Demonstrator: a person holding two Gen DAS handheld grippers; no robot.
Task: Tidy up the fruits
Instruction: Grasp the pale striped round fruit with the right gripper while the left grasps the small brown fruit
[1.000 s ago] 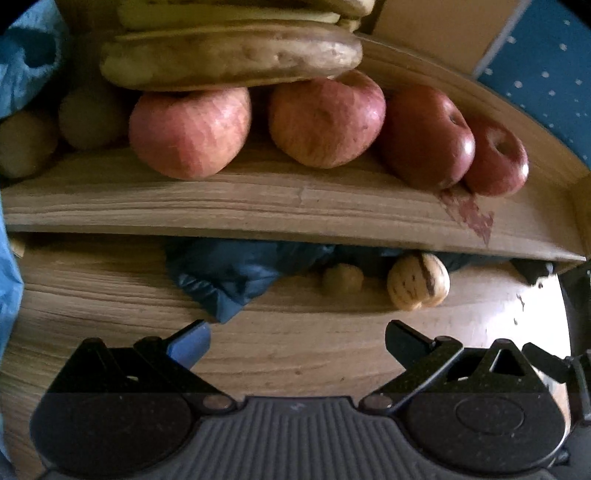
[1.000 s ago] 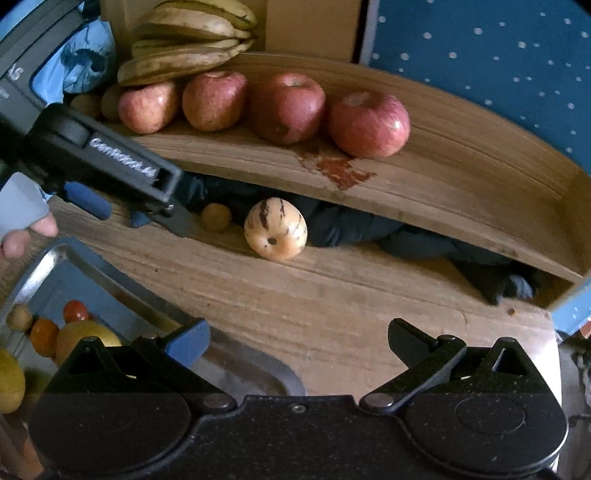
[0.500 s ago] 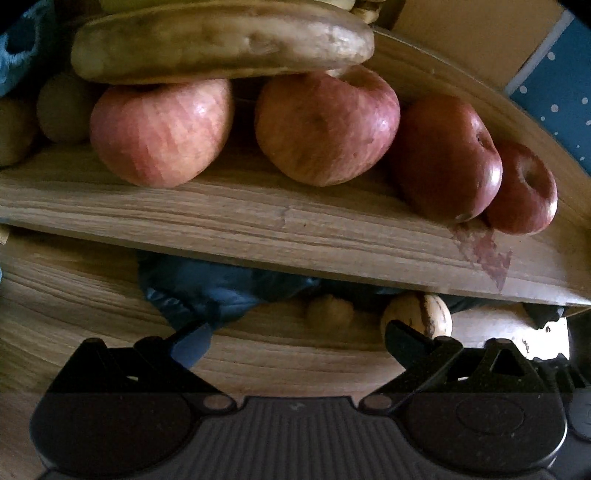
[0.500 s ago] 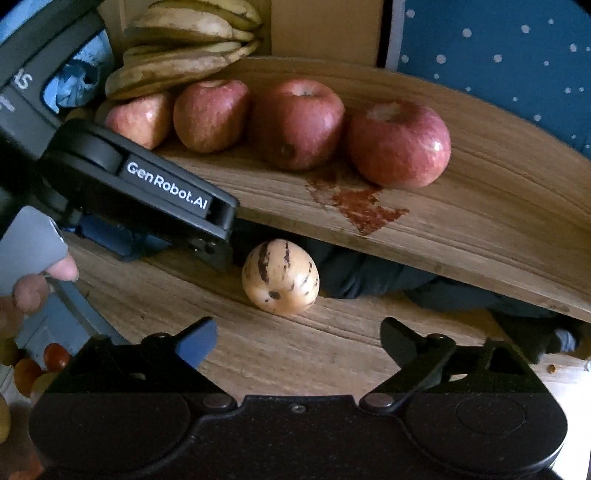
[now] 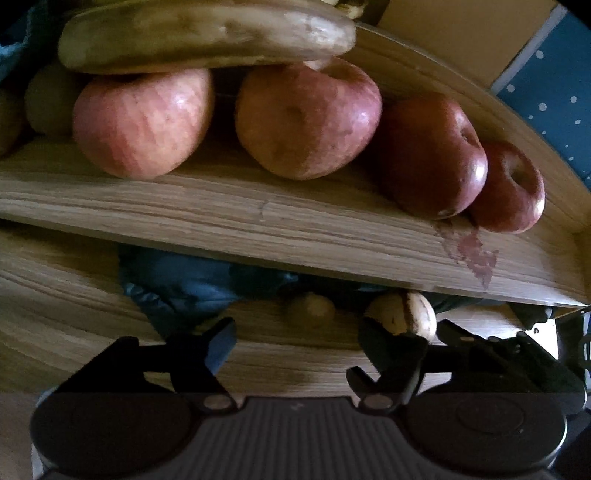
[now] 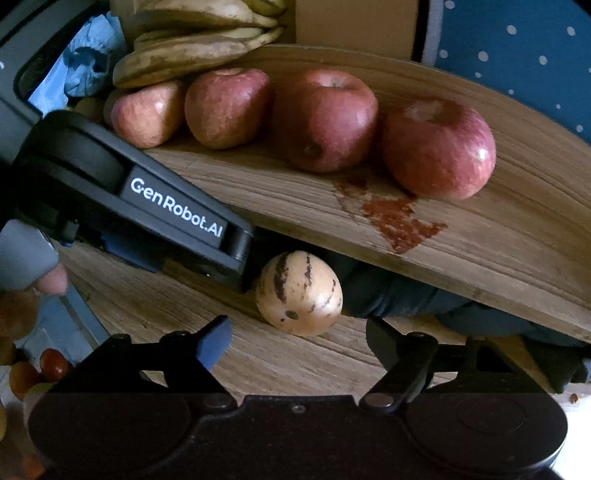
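Observation:
A cream fruit with dark stripes (image 6: pixel 298 293) lies on the wooden table under a raised wooden shelf (image 6: pixel 480 229). It also shows in the left wrist view (image 5: pixel 404 314), beside a small round brown fruit (image 5: pixel 312 307). My right gripper (image 6: pixel 295 341) is open and empty, just in front of the striped fruit. My left gripper (image 5: pixel 295 338) is open and empty, low near the shelf edge; its body (image 6: pixel 147 206) reaches in from the left in the right wrist view. Several red apples (image 5: pixel 308 118) and bananas (image 5: pixel 207 35) sit on the shelf.
A dark blue cloth (image 5: pixel 177 280) lies under the shelf. A metal tray (image 6: pixel 85 321) with small fruits (image 6: pixel 53 363) is at the lower left of the right wrist view. A blue dotted wall (image 6: pixel 517 48) stands behind the shelf.
Both grippers have moved forward toward the shelf. The striped fruit is now much closer to my right gripper, and the apples loom larger in the left wrist view.

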